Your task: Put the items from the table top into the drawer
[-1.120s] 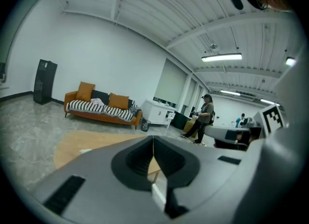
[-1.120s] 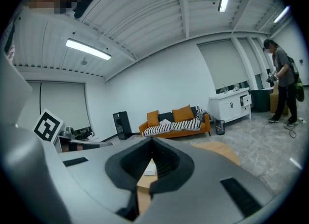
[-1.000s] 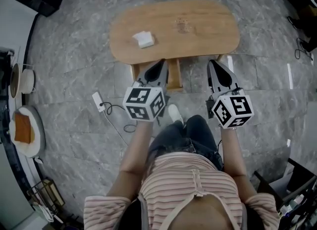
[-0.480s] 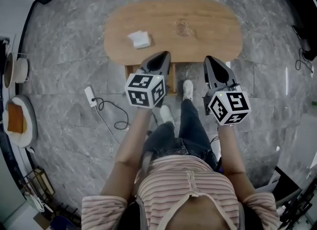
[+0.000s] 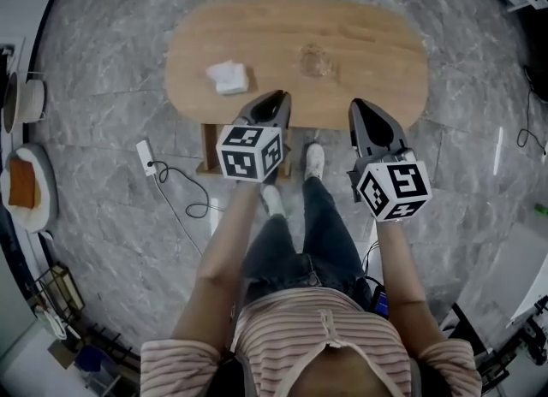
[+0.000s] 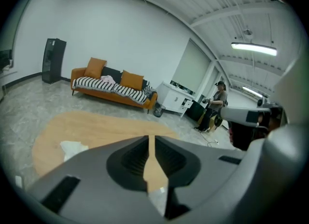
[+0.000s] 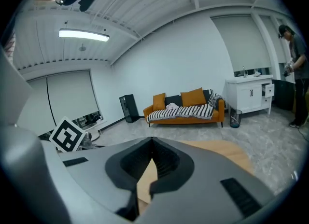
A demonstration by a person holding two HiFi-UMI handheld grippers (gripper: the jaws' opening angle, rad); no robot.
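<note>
White wad (image 5: 228, 77) lies on the left part of the table (image 5: 377, 36), left gripper (image 5: 276, 96) at near edge, jaws together, empty, faint clear thing (image 5: 315, 60) mid-table, right gripper (image 5: 358, 104) at near edge too, jaws together, nothing between.

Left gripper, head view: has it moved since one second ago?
Yes. The left gripper has advanced toward the oval wooden table; its tip now overlaps the near edge.

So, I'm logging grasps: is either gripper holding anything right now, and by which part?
Nothing is held: the left gripper and the right gripper both have jaws shut and empty.
</note>
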